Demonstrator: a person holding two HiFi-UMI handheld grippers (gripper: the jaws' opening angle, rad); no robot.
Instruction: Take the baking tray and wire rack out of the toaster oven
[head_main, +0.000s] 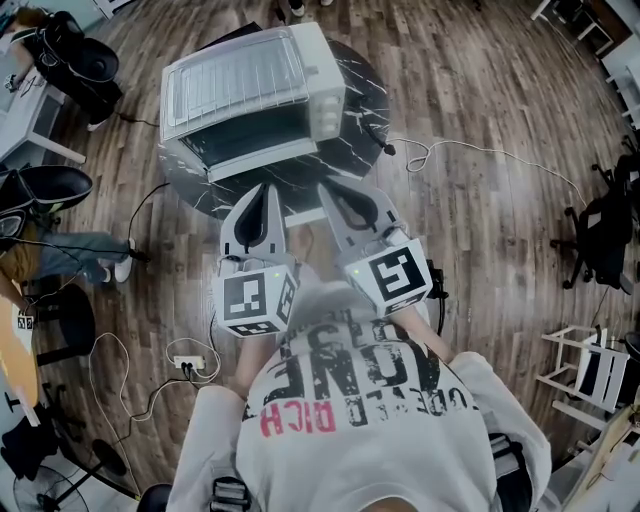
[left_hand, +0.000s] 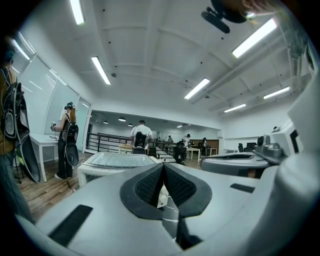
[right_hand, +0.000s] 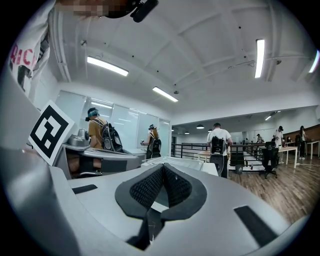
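A white toaster oven (head_main: 250, 95) stands on a round black marble table (head_main: 365, 110), its dark front facing me. I cannot tell whether its door stands open, and neither a baking tray nor a wire rack shows in any view. My left gripper (head_main: 270, 188) and right gripper (head_main: 325, 190) are side by side just in front of the oven, over the table's near edge, pointing level at it. Both are shut with nothing between the pads. The left gripper view shows the shut left gripper (left_hand: 163, 169) with the oven (left_hand: 115, 162) beyond; the right gripper view shows the shut right gripper (right_hand: 163, 169) and the oven (right_hand: 185, 162).
Cables and a power strip (head_main: 188, 365) lie on the wooden floor at my left. A black chair (head_main: 600, 240) and a white rack (head_main: 590, 365) stand at the right. A seated person's leg (head_main: 80, 255) is at the left. Several people stand farther back in the room (left_hand: 140, 137).
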